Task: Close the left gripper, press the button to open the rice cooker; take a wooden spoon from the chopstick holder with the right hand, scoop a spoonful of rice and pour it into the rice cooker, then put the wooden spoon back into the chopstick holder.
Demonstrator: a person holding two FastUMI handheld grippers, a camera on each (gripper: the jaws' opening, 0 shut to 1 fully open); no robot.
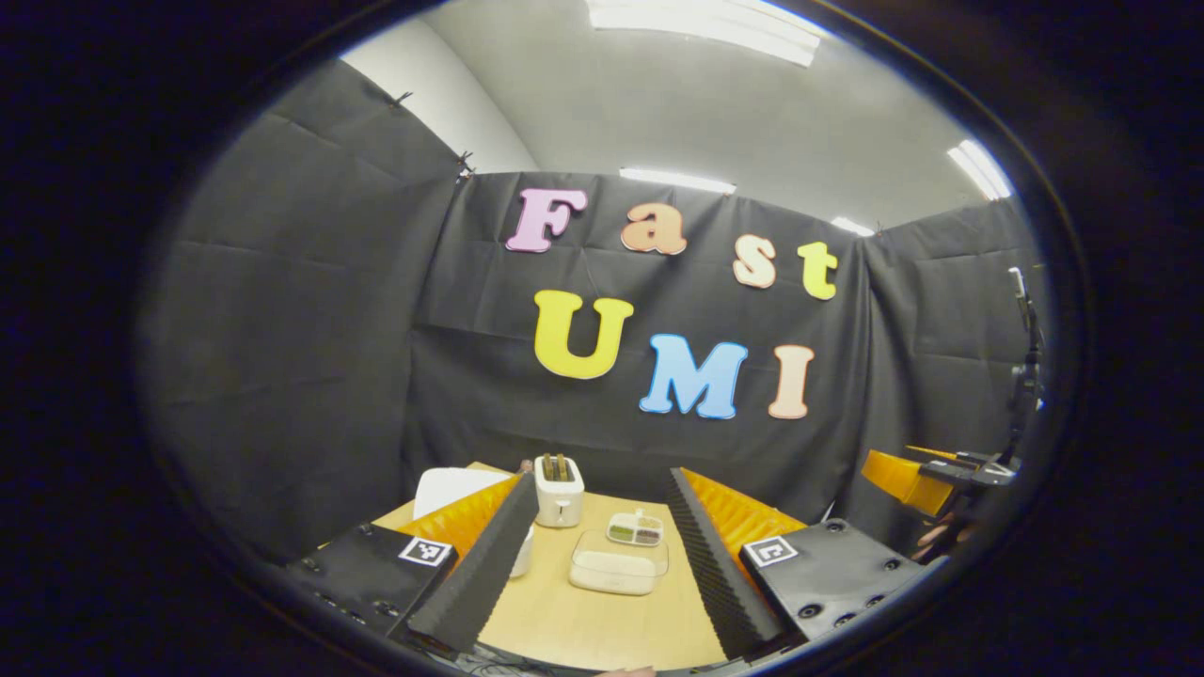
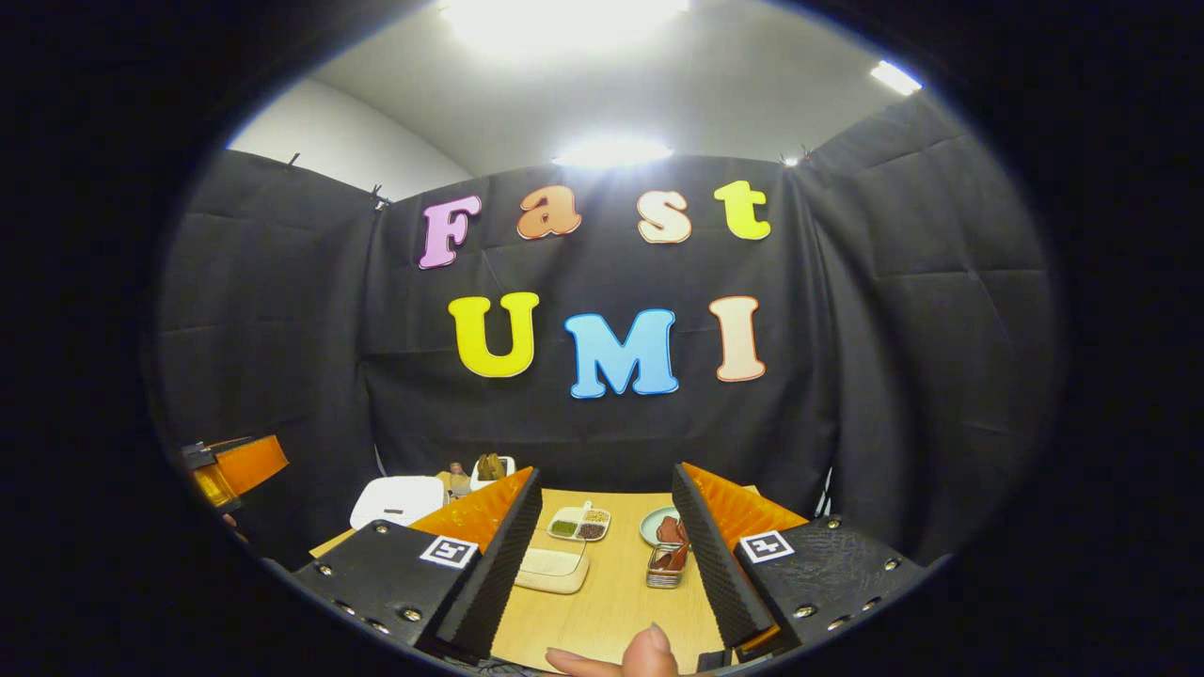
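Ceiling lamps point(image 2: 564, 14) are lighting the booth from above; in the right gripper view they are glaring to plain white (no detail is remaining there); the dark wall cloth point(image 1: 310, 329) is staying dim; the fisheye lens is bending straight edges near the rim; the wooden table point(image 2: 611, 583) is looking sharp and evenly bright.

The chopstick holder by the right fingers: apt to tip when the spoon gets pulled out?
Possibly. The chopstick holder looks small and narrow, so probably light. Utensils stand above its rim, so a sideways pull may rock it. It stands free on the table.
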